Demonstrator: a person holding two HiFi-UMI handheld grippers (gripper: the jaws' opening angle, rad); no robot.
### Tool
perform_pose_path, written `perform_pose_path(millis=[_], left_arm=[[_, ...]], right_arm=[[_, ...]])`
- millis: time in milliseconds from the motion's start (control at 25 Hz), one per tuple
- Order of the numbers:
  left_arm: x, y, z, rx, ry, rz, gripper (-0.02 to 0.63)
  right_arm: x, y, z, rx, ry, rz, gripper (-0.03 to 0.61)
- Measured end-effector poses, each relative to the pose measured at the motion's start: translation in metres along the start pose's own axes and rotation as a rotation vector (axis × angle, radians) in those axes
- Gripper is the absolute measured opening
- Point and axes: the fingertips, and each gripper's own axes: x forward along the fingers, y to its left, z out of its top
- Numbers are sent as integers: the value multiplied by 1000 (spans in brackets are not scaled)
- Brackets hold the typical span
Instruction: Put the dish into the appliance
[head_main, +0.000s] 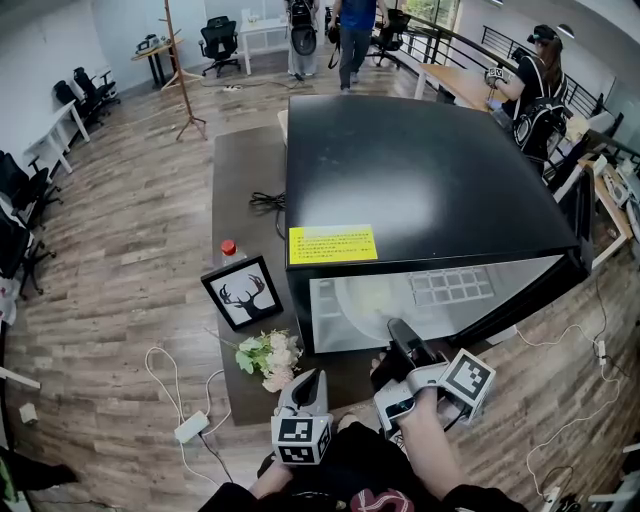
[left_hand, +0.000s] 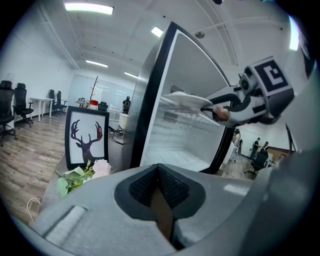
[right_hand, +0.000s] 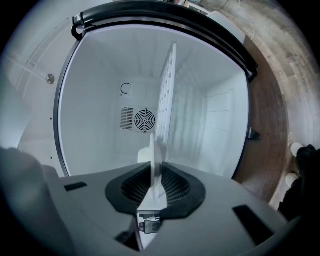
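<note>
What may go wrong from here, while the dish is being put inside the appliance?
1. The right gripper holds the dish only by a narrow part of its rim, so the dish may tilt or slip out.
2. The wire shelf inside the appliance is close to the dish, and the dish's far edge may knock against it.
3. The left gripper is shut and empty, away from the dish, so nothing would catch it.

Nothing legible here. Yellow sticker (head_main: 332, 244) on top of the black appliance (head_main: 420, 180), near its front left corner, has printed lines too small to read.
</note>
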Motion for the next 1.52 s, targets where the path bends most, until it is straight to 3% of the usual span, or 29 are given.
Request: perform_pose_path(millis=[960, 1360, 1520], left_arm=[[-2, 17, 3, -8, -9, 46, 8], [-2, 15, 3, -4, -9, 45, 8], [-1, 13, 2, 2, -8, 40, 8]], right_arm=[[33, 13, -4, 22, -6, 19, 71], [35, 19, -4, -45, 8, 19, 67], [35, 23, -8, -48, 41, 49, 117]])
